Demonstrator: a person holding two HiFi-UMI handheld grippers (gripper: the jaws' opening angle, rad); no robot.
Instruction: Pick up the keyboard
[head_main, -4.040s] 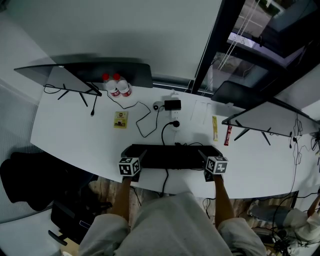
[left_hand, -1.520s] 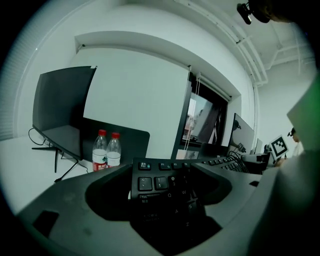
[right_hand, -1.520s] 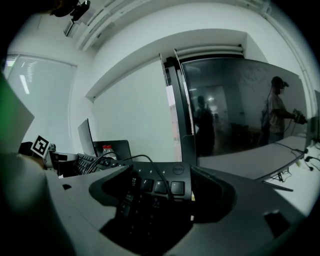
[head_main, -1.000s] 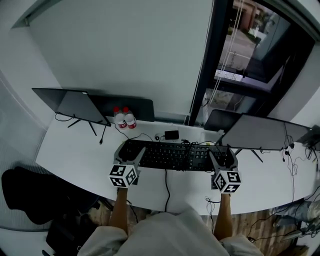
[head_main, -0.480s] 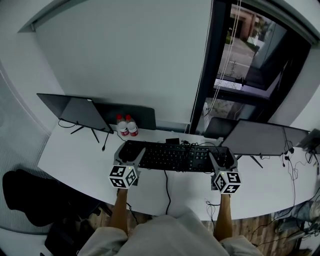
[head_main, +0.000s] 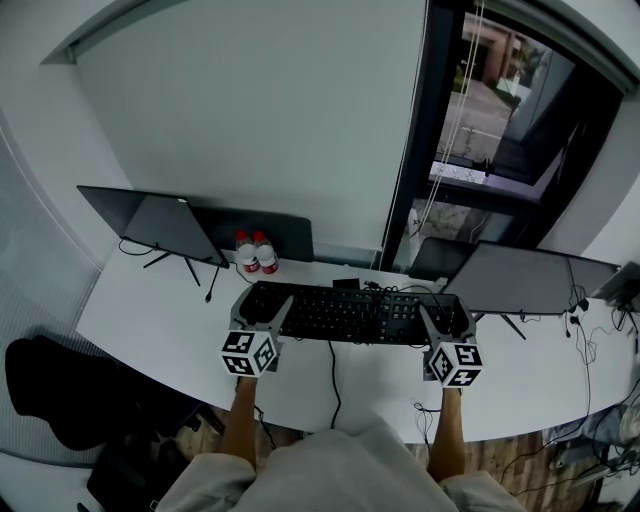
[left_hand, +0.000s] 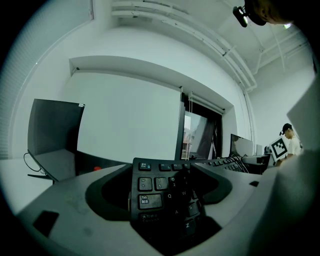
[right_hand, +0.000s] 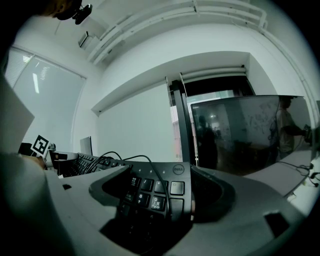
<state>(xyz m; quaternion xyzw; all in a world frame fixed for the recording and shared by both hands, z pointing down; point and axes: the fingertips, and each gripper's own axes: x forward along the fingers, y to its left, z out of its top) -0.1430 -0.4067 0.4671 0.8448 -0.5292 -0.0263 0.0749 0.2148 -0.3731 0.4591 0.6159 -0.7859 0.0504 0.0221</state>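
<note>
Head view: black keyboard (head_main: 350, 313) is held level between both grippers in front of the person and looks raised off the white desk (head_main: 150, 320). The left gripper (head_main: 260, 308) clamps its left end and the right gripper (head_main: 446, 318) clamps its right end. The keyboard cable (head_main: 333, 372) hangs down from the middle of the near edge. On the desk behind stand a left monitor (head_main: 150, 222), a right monitor (head_main: 525, 280) and two red-capped bottles (head_main: 250, 253) next to the left monitor.

Left gripper view: the left gripper (left_hand: 160, 192) has its jaws closed in on the keyboard (left_hand: 150, 200). The left end sits between them, touching both sides, with the Tab key and number-row keys visible. The keyboard runs away to the right. The left monitor (left_hand: 50, 140) is behind on the left.

Right gripper view: the right gripper (right_hand: 162, 192) has its jaws pressed on the right end of the keyboard (right_hand: 155, 195), with the keypad keys and logo corner between them. The cable (right_hand: 150, 170) lies across the keys. The keyboard extends off to the left. The dark right monitor (right_hand: 240, 135) is behind on the right.
</note>
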